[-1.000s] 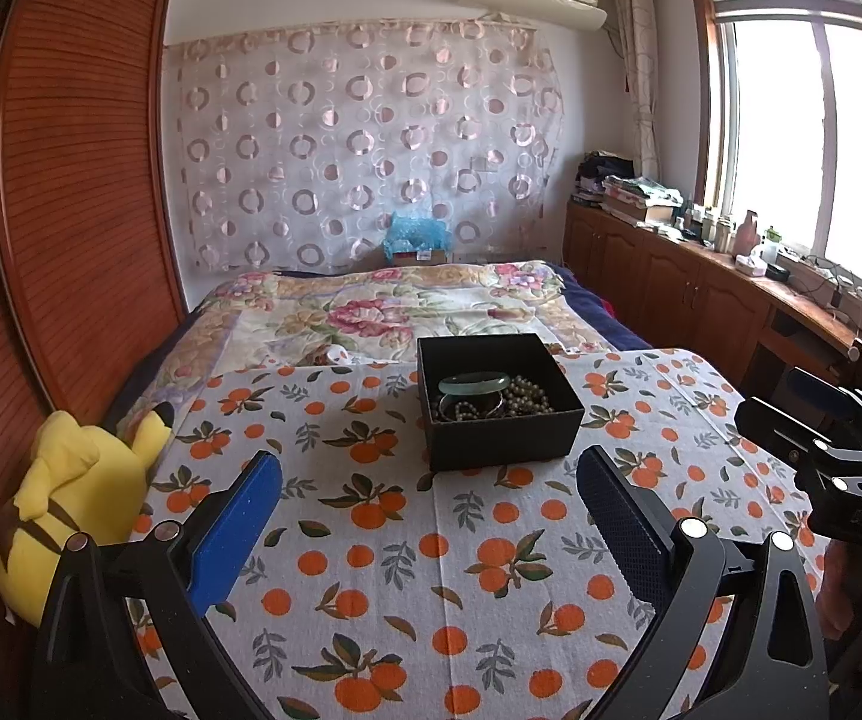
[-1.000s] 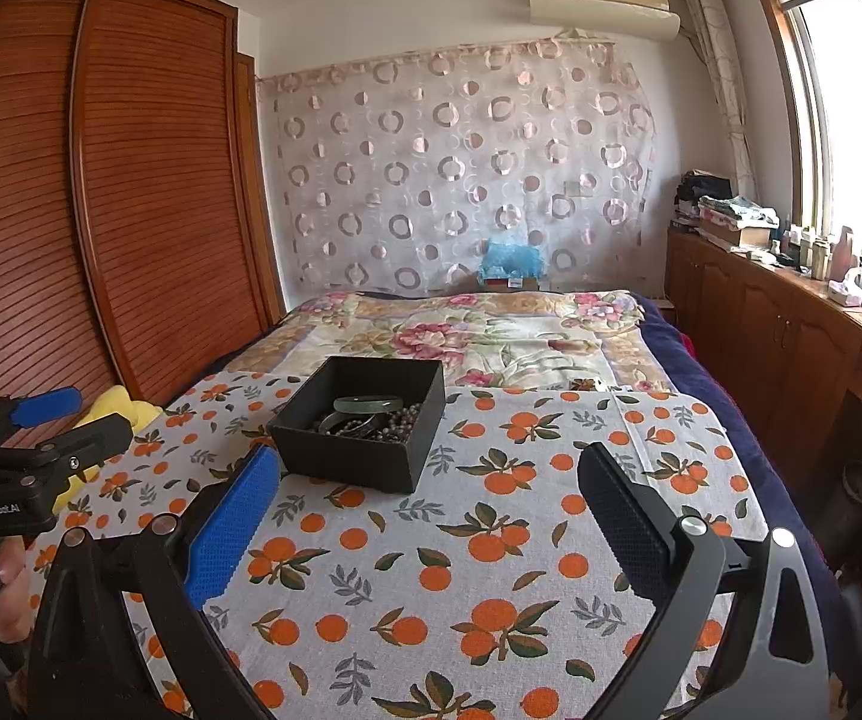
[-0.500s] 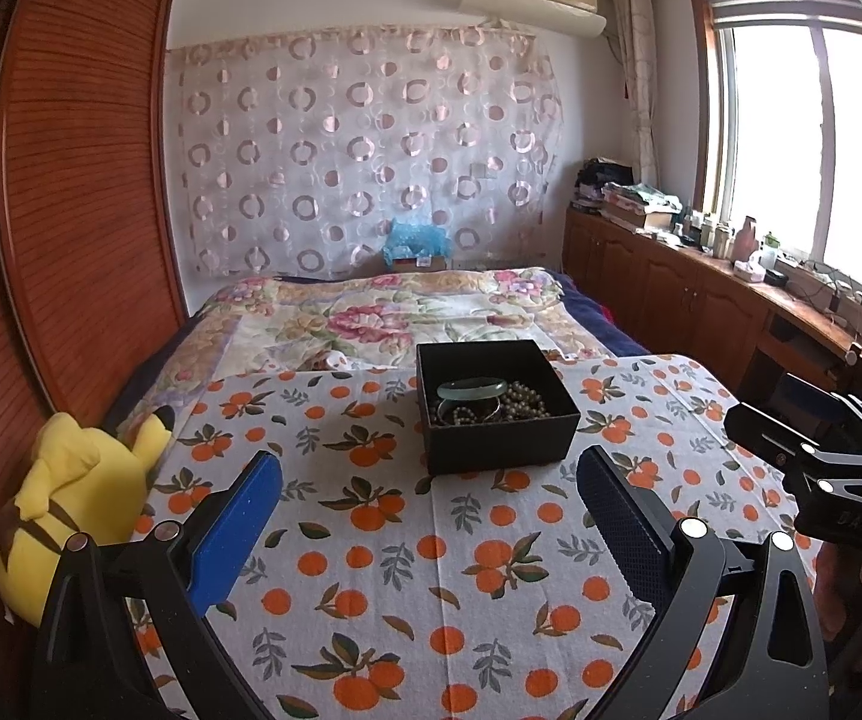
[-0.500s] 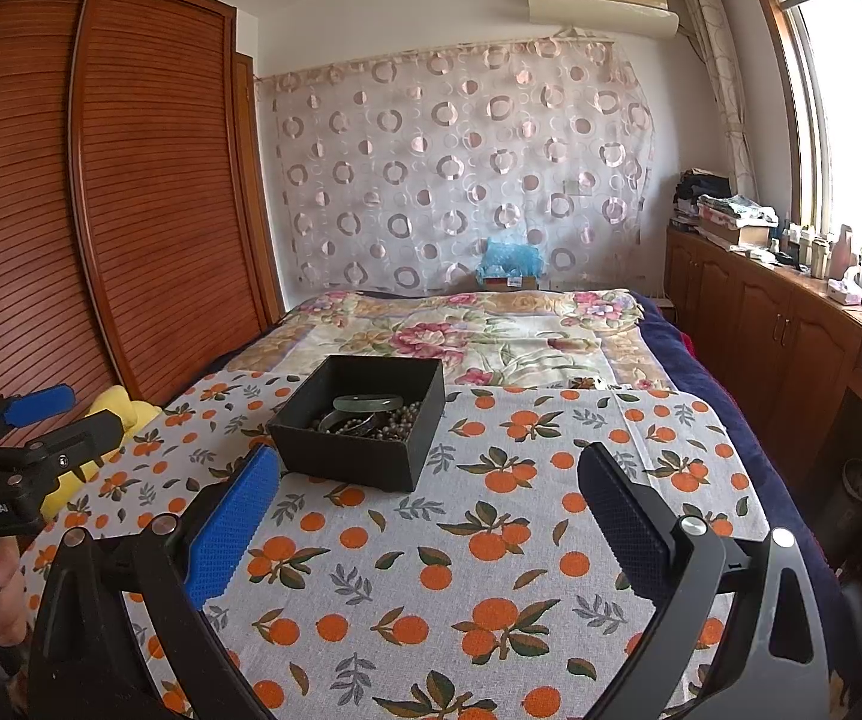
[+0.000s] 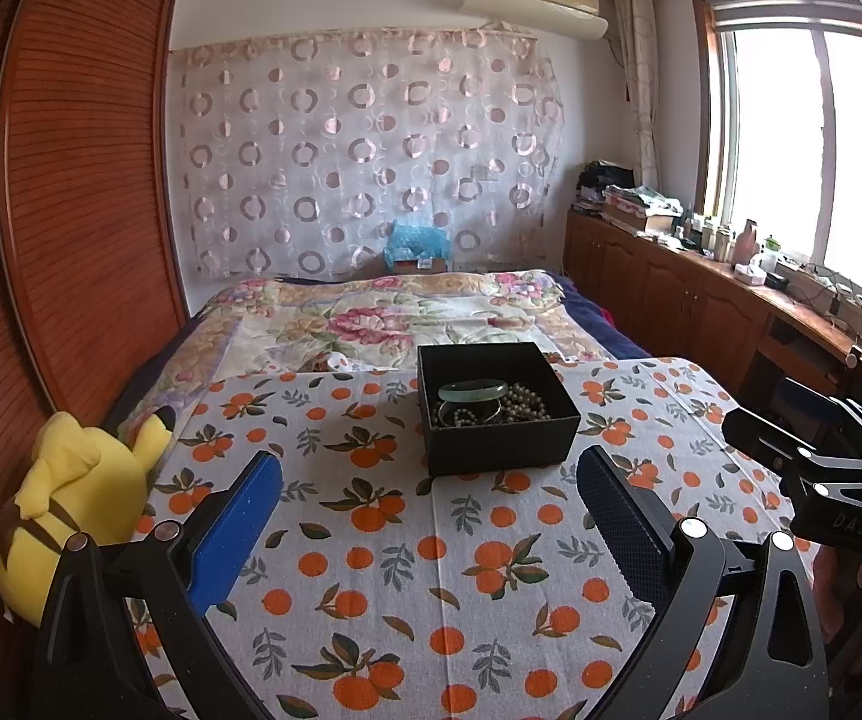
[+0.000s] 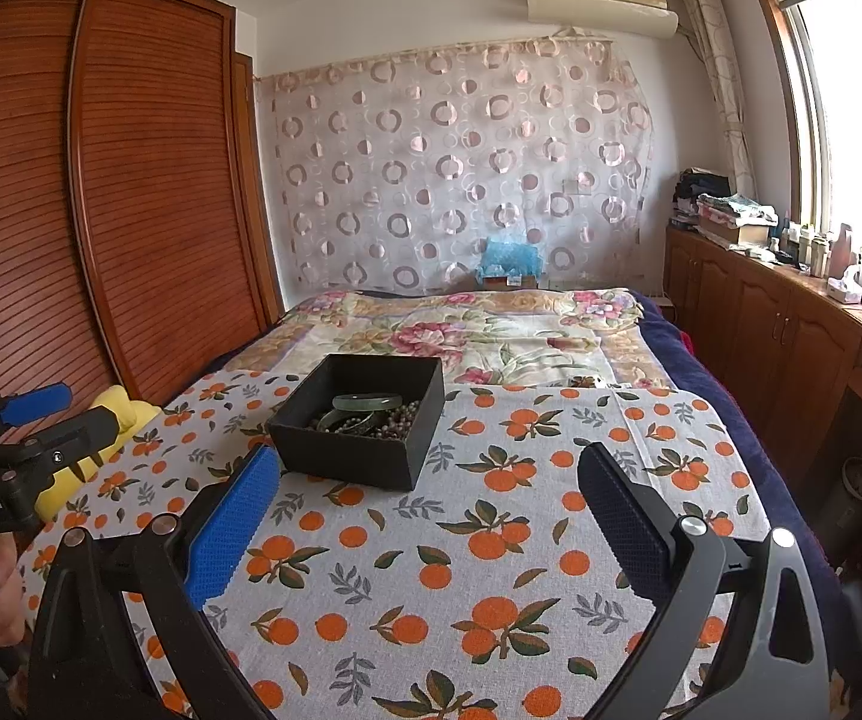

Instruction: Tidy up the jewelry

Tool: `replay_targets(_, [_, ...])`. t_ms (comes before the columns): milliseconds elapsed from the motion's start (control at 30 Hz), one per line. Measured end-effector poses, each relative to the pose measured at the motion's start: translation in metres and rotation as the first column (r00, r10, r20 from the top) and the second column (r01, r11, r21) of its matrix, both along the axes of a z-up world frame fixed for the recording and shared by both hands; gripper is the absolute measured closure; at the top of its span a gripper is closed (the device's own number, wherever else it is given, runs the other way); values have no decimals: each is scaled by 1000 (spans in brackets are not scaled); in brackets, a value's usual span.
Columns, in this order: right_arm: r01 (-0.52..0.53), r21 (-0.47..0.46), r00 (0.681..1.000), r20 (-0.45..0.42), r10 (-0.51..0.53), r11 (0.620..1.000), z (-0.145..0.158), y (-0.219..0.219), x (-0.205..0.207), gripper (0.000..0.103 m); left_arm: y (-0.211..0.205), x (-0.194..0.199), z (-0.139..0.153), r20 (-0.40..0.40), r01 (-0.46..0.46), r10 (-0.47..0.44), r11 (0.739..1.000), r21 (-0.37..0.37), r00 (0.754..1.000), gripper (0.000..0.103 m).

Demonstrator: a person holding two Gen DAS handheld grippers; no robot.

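Both tools, left (image 5: 428,516) and right (image 6: 428,516), are gaping wide, empty, short of the black box (image 5: 493,408), its green bangle (image 5: 471,389) lying crosswise inside.

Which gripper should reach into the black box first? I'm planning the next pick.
Probably left: the black box sits nearly centred ahead of the open left gripper, but off toward the left finger of the right gripper.
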State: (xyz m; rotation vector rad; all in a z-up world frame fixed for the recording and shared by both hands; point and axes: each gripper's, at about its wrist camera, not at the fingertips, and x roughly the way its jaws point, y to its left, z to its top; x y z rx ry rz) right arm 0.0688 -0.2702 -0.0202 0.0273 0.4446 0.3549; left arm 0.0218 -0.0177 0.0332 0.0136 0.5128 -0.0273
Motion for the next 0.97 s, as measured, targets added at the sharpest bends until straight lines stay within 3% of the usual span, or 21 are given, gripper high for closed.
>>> replay_targets(967, [2,3,1000,0,-2,1000,0,-1,0,3,1,-1,-1,3,-1,1,1000,-2,1000,8])
